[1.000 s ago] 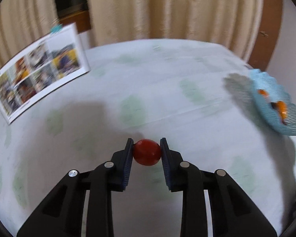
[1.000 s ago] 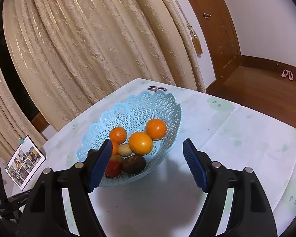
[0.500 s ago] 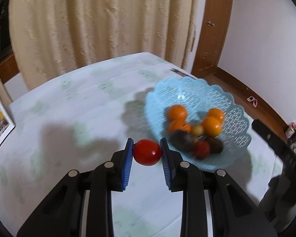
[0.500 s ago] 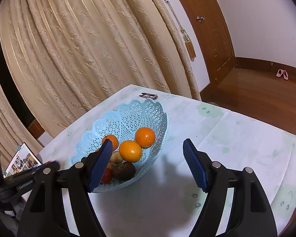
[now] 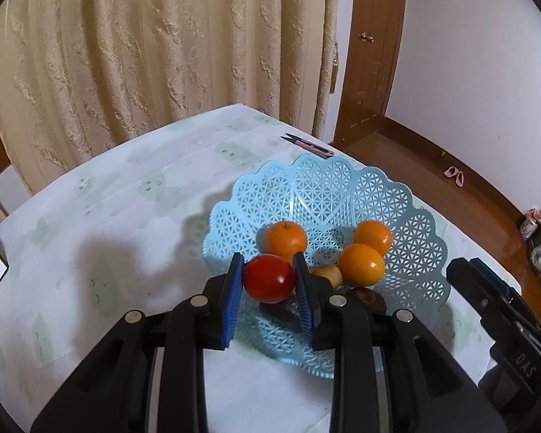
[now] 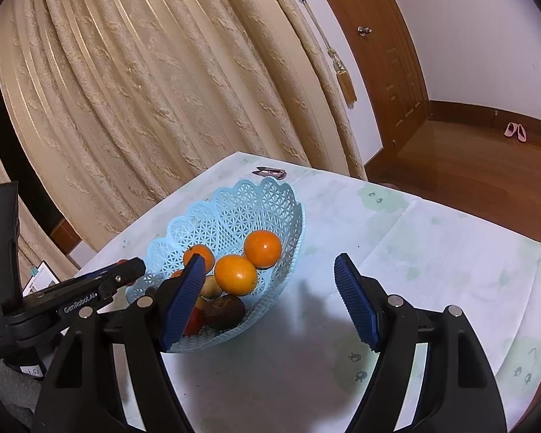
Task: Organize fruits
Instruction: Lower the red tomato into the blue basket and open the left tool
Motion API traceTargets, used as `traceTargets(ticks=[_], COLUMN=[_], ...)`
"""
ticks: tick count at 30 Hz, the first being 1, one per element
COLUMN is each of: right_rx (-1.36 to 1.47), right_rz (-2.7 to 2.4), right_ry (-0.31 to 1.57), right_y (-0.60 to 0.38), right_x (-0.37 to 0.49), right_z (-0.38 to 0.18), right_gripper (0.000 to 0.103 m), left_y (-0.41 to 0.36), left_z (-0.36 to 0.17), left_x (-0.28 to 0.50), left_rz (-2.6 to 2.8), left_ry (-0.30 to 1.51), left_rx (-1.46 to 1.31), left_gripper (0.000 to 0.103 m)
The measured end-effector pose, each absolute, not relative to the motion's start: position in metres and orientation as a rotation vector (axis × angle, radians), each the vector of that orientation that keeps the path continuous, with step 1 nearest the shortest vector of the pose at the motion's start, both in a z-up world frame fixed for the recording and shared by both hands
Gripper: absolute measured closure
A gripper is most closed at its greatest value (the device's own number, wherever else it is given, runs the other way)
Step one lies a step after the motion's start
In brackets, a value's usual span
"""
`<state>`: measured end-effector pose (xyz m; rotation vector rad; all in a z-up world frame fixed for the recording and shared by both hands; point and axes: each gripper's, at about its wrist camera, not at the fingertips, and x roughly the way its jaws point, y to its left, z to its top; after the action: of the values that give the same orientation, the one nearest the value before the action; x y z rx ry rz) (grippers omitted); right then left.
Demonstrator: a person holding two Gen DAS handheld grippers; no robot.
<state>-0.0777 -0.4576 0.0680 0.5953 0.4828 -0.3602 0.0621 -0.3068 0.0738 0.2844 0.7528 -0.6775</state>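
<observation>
The left claw (image 5: 269, 278) is clamped on a small red tomato (image 5: 268, 278), held between its blue pads just over the near rim of a pale blue lattice basket (image 5: 342, 187) on the table (image 5: 101, 223). Ahead of that claw and slightly to its right, inside the basket, lie three oranges (image 5: 360, 264), a small yellowish fruit (image 5: 327, 275) and a dark brown fruit (image 5: 366, 297) (partly hidden behind the claw's right finger). The right claw (image 6: 270, 299) hangs wide open and empty, with the basket behind its left finger. The risk now is the release: let go too high or too near the rim, and the round tomato could bounce off the oranges or roll out over the basket's low scalloped edge onto the cloth. Squeezing harder could also bruise its soft skin.
</observation>
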Motion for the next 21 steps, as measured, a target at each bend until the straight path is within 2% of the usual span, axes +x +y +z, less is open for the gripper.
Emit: traceTargets(ticks=[18, 19, 21], right_rx=[0.602, 0.602, 0.602], right_rz=[-0.365, -0.365, -0.366], right_ry=[0.494, 0.494, 0.494], right_y=[-0.459, -0.459, -0.459], right_x=[-0.077, -0.077, -0.077], right_z=[0.063, 0.063, 0.063], right_gripper=[0.028, 0.028, 0.027], left_y=[-0.323, -0.322, -0.322], left_z=[0.074, 0.073, 0.074], left_x=[0.060, 0.060, 0.059], left_rz=[-0.685, -0.684, -0.679], left_ry=[0.715, 0.715, 0.707], left_rx=[0.309, 0.309, 0.311], left_gripper=[0.074, 0.071, 0.054])
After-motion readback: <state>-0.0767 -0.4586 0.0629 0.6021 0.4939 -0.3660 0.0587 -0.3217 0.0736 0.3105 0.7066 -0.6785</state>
